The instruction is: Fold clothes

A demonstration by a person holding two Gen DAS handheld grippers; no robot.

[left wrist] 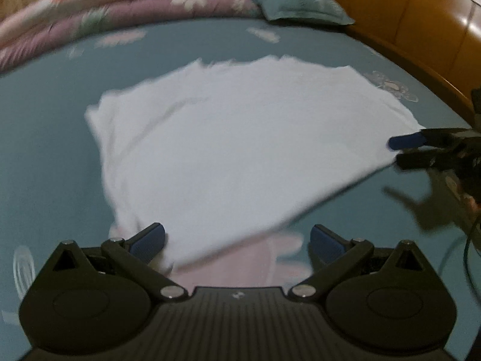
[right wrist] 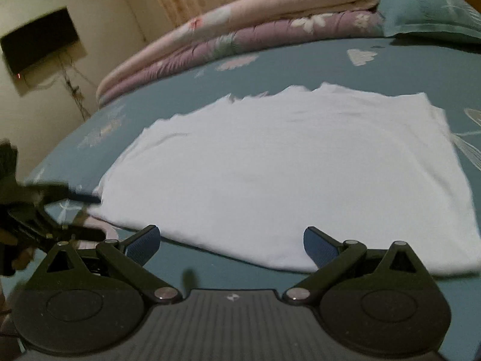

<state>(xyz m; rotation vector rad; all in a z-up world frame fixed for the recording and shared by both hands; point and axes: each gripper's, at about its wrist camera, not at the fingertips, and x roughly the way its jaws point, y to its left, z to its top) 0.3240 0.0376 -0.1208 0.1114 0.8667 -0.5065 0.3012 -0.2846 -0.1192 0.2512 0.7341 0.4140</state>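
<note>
A white garment (left wrist: 240,138) lies spread flat on a teal bedsheet (left wrist: 45,150); it also shows in the right wrist view (right wrist: 300,165). My left gripper (left wrist: 237,240) is open, its jaws wide apart at the garment's near corner, with nothing between them. In the right wrist view it (right wrist: 87,210) shows at the left, by the garment's left corner. My right gripper (right wrist: 231,243) is open at the garment's near edge, nothing held. In the left wrist view it (left wrist: 399,150) sits at the garment's right corner with its fingers apart.
Folded pink and purple floral quilts (right wrist: 240,30) lie along the far side of the bed, with a teal pillow (left wrist: 300,3) beside them. A wooden headboard (left wrist: 421,15) runs along the right. A dark screen (right wrist: 39,39) hangs on the wall.
</note>
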